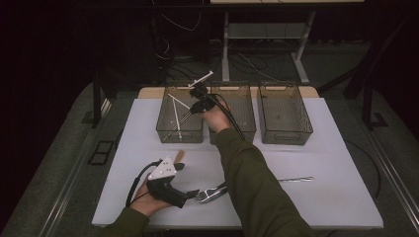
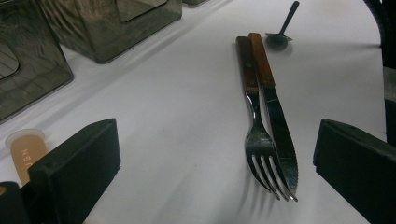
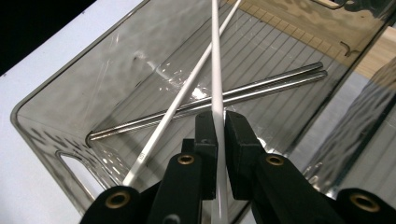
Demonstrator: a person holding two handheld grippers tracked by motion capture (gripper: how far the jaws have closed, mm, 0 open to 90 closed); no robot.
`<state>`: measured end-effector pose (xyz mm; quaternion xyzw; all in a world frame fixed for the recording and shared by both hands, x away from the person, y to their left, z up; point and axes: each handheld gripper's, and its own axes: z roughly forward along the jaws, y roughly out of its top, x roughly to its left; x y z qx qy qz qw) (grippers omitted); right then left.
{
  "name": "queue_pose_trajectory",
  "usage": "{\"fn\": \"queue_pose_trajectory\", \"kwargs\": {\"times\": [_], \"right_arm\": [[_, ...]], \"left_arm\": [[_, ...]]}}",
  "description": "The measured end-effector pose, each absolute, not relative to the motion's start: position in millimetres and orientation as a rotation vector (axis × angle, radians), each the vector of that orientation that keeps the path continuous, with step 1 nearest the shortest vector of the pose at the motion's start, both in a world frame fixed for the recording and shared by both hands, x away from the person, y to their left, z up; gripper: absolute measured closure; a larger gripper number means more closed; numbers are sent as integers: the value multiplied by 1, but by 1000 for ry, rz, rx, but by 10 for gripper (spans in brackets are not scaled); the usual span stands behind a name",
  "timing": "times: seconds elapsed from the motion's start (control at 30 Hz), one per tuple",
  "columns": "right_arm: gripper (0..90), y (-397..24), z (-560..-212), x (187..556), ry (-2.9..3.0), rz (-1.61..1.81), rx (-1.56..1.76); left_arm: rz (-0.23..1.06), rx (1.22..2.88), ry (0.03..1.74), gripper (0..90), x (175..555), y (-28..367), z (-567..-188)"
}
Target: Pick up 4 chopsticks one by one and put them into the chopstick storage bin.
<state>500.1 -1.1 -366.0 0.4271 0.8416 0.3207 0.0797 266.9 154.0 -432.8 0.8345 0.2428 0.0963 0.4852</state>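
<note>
The right hand-held gripper (image 3: 217, 126) is above the leftmost of three smoky clear plastic bins (image 1: 168, 132) at the far side of the white counter (image 1: 316, 153). Its jaws are clamped almost together on a thin white chopstick (image 3: 215, 56), which runs up between the pads and out over the bin. In the high view the same chopstick (image 1: 201, 79) sticks out past the gripper (image 1: 198, 98), slanting over the bin's far rim.

Inside that bin, a second white chopstick (image 3: 187, 93) leans from the near corner across the floor, and a pair of metal chopsticks (image 3: 261, 84) lies flat side by side on the ribbed bottom, crossing under the white ones. The middle bin (image 1: 244, 111) and right bin (image 1: 285, 111) stand just beside it in a row.

The left hand-held gripper (image 1: 190, 193) rests low near the counter's front edge, its jaws wide apart and holding nothing. Just ahead of them lie a fork (image 2: 256, 135) and a serrated knife (image 2: 275, 116), both wooden-handled, touching along their length with tips toward the gripper. A small dark spoon (image 2: 282, 28) lies farther off beyond the handles. A pale wooden piece with a rounded end (image 2: 25, 149) sits by the left jaw. Off to the right on the counter lies a slim metal utensil (image 1: 295, 179), too small to identify
</note>
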Motion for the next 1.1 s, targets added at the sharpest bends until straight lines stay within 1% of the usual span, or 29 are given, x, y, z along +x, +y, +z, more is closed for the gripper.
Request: {"fn": "queue_pose_trajectory", "kwargs": {"times": [0.23, 0.3, 0.33, 0.37, 0.43, 0.6, 0.63, 0.7, 0.87, 1.03, 1.1], "right_arm": [[840, 7, -373, 499, 2521, 957, 1278], [820, 6, -374, 499, 2509, 969, 1270], [739, 6, -373, 499, 2489, 989, 1264], [714, 5, -372, 498, 2483, 1004, 1267], [633, 5, -369, 497, 2496, 1020, 1251], [524, -1, -364, 492, 2559, 1075, 1197], [515, -3, -363, 490, 2563, 1078, 1179], [468, -6, -363, 484, 2556, 1094, 1146], [414, -20, -361, 469, 2566, 1153, 1067], [328, -36, -359, 448, 2555, 1187, 983], [322, -45, -359, 441, 2544, 1218, 982]], "left_arm": [[233, 2032, 591, 0, 266, 154, -433], [233, 2031, 591, 0, 266, 154, -433], [233, 2031, 590, 0, 266, 154, -433], [233, 2032, 590, 0, 266, 154, -433], [232, 2034, 590, 0, 267, 154, -433], [237, 2032, 589, 0, 266, 154, -433], [237, 2032, 589, 0, 266, 154, -433], [238, 2032, 589, 0, 266, 154, -433], [245, 2040, 588, 0, 266, 153, -433], [247, 2045, 586, 0, 266, 153, -434], [245, 2043, 593, 0, 266, 152, -434]]}}
